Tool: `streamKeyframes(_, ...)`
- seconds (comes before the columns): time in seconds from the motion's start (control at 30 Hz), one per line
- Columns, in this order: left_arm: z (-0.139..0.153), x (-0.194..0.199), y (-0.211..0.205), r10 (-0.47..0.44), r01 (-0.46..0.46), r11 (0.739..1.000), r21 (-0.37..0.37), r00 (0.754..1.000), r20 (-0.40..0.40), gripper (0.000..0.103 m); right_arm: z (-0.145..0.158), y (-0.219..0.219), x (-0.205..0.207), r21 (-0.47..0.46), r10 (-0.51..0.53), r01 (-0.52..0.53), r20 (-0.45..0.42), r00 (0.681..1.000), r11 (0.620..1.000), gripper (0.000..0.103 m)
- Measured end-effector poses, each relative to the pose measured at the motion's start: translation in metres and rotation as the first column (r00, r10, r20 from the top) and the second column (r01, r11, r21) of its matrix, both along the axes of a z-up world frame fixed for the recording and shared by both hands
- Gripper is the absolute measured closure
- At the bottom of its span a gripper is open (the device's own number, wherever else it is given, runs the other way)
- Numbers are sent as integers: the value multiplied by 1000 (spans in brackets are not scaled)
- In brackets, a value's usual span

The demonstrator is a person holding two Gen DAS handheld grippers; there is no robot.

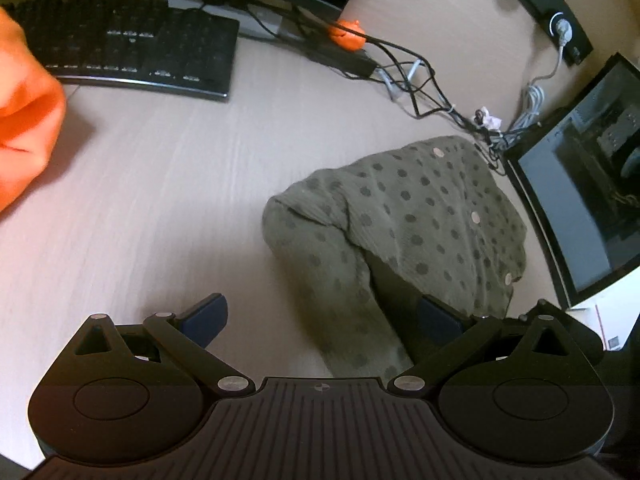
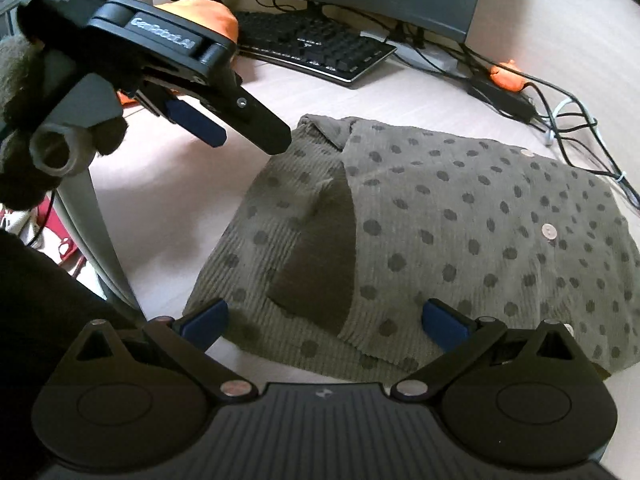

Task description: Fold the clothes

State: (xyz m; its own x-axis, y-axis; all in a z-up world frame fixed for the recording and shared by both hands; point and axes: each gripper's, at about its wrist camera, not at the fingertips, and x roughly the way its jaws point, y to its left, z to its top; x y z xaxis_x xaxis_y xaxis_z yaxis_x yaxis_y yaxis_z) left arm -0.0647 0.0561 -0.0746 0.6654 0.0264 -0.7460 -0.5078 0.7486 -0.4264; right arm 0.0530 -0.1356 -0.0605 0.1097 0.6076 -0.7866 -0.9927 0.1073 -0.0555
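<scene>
On the pale desk (image 2: 168, 184), between the keyboard (image 2: 320, 50) and the near edge, the olive polka-dot shirt (image 2: 460, 220) lies in a compact rectangular bundle, one panel laid over another so that a darker, undotted inner face shows in the gap. It reads as already folded in part or in whole; whether further folds are wanted cannot be settled from this. The cloth looks like a ribbed, crinkled weave, and I judge it soft, light and limp: it should drape and sag from any pinch point instead of holding a shape, and the layers would slide on one another if lifted by only one. The surest hold seems to be at an edge or corner where the layers meet, such as the near hem beside the overlap, pinching every layer together (the small pale buttons (image 2: 548, 232) down the placket are best kept clear of the pads).

An orange garment (image 1: 24, 112) sits well apart, at the far left by the keyboard.

The left tongs (image 1: 322, 316) hang above the shirt's left end, spread wide and holding nothing. The right tongs (image 2: 324, 322) hover over the near hem, likewise parted and empty, with cloth visible between the blue pads (image 2: 444, 322).
</scene>
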Motion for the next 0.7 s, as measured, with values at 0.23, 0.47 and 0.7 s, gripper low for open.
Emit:
streamKeyframes(0.23, -1, -3, -7, -7, 7, 1000, -26, 1000, -14, 27, 15, 0, -2, 108, 51, -47, -40, 998, 993, 0)
streamKeyframes(0.47, -13, 12, -9, -13, 12, 979, -205, 1000, -2, 19, 0, 16, -10, 49, 81, -81, -16, 997, 996, 0)
streamKeyframes(0.7, -7, 42, -16, -37, 51, 946, -320, 998, 52, 25, 1, 21, -16, 47, 79, -82, 53, 995, 996, 0)
